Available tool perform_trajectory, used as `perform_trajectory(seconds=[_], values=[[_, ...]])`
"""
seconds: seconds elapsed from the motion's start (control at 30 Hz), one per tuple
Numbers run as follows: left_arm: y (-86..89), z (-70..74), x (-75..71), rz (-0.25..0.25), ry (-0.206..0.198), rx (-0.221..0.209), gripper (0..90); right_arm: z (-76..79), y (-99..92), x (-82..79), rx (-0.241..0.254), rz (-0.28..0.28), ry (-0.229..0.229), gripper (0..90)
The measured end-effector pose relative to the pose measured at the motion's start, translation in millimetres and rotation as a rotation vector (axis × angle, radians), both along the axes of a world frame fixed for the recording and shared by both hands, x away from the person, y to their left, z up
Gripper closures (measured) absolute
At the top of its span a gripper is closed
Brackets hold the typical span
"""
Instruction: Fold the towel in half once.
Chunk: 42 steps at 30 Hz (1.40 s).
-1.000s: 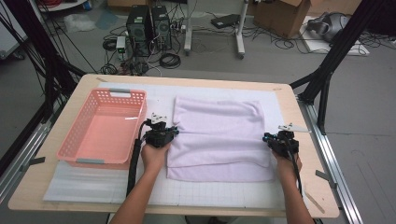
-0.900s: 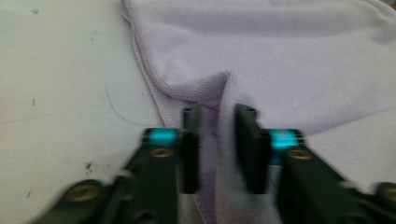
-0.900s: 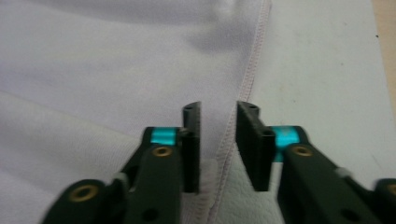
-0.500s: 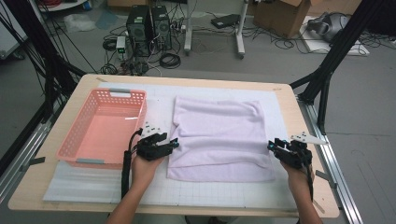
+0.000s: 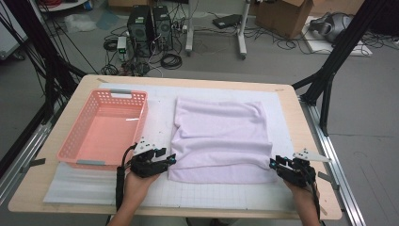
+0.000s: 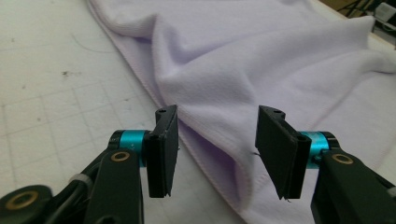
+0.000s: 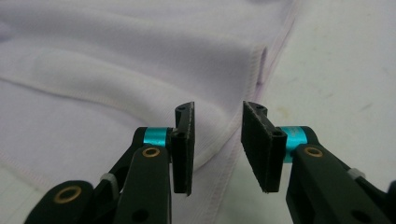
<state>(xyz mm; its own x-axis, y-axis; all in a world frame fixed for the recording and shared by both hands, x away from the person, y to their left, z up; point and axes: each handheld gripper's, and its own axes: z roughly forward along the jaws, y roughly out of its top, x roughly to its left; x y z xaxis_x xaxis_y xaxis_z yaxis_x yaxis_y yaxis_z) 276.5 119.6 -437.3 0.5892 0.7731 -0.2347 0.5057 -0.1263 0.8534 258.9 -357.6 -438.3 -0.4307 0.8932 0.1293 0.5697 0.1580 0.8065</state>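
Basket, pink, holds nothing; towel beside it on tabletop. My left hand-held gripper and right hand-held gripper, jaws just opened, gape at towel's near corners.

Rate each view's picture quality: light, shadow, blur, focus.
High view: even, soft light, slightly soft overall, a faint glare streak in the basket. Left gripper view: the towel is bright, nearly washed out; the jaws are sharp, and a dim shadow lies under the towel's edge. Right gripper view: dimmer and flatter; the towel's hem and jaws are sharp, the far cloth blurs.
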Motion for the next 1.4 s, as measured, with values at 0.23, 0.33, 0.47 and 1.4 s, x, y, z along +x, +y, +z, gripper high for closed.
perform_trajectory(seconds=[0.23, 0.33, 0.47, 1.4], values=[[-8.3, -6.0, -7.9, -0.034, 0.026, 0.040, 52.3, -7.1, 16.8, 2.0, -0.062, 0.063, 0.025, 66.1], [-14.5, -11.8, -7.5, -0.046, 0.044, 0.097, 62.2, -9.5, 23.5, 3.2, -0.114, 0.077, 0.029, 77.2], [-18.3, -13.6, -7.9, -0.041, 0.049, 0.132, 83.8, -7.2, 26.1, 2.4, -0.131, 0.087, 0.031, 86.4], [10.6, 0.6, -26.7, 0.016, 0.050, 0.010, 50.5, 12.7, -15.7, -31.5, 0.058, 0.035, 0.032, 68.3]])
